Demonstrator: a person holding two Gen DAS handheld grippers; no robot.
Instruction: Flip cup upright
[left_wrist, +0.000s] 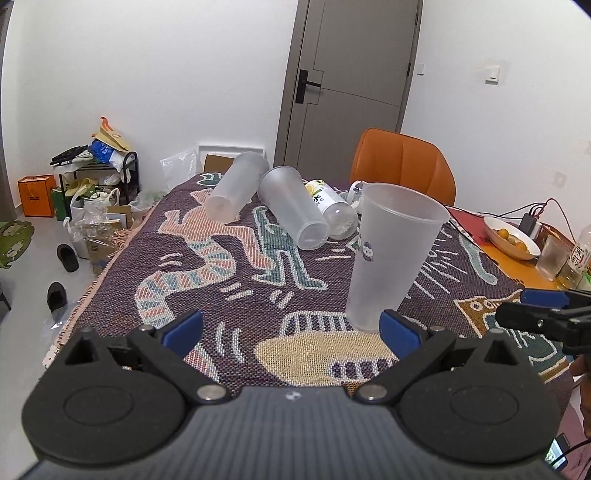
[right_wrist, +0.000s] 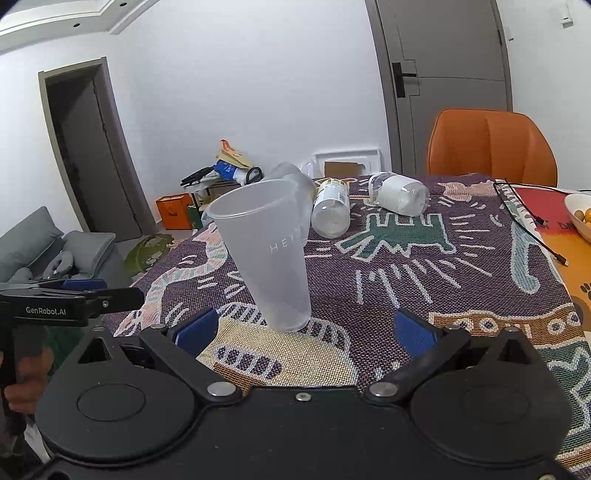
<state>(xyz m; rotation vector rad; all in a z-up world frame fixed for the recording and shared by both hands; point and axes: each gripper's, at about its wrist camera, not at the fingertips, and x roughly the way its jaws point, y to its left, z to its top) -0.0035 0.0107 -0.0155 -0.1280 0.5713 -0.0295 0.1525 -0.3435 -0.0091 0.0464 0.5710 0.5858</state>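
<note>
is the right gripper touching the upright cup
Apart. In the right wrist view the right gripper is open, and patterned cloth shows between each blue pad and the upright cup.

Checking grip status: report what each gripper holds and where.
Nothing is held. Left gripper and right gripper both have jaws open; the upright cup stands free.
</note>
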